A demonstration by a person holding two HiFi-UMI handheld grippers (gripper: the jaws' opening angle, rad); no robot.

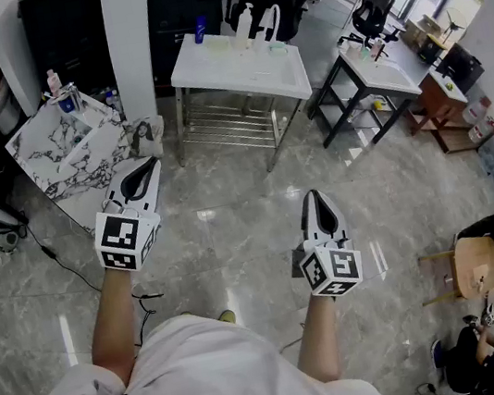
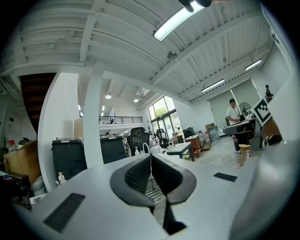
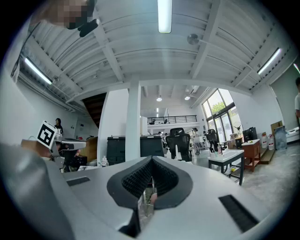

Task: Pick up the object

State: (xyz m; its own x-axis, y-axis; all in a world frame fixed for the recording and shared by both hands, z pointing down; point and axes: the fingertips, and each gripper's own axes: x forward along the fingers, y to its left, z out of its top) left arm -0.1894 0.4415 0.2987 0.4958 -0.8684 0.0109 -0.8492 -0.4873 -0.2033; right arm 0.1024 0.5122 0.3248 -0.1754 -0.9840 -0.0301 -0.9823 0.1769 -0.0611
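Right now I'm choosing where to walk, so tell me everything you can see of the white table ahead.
The white table has a rectangular top that looks smooth and glossy, on thin metal legs, with a slatted metal shelf underneath. It stands upright on the grey stone-look floor, just right of a white pillar. A blue bottle and some white bottles stand along its far edge.
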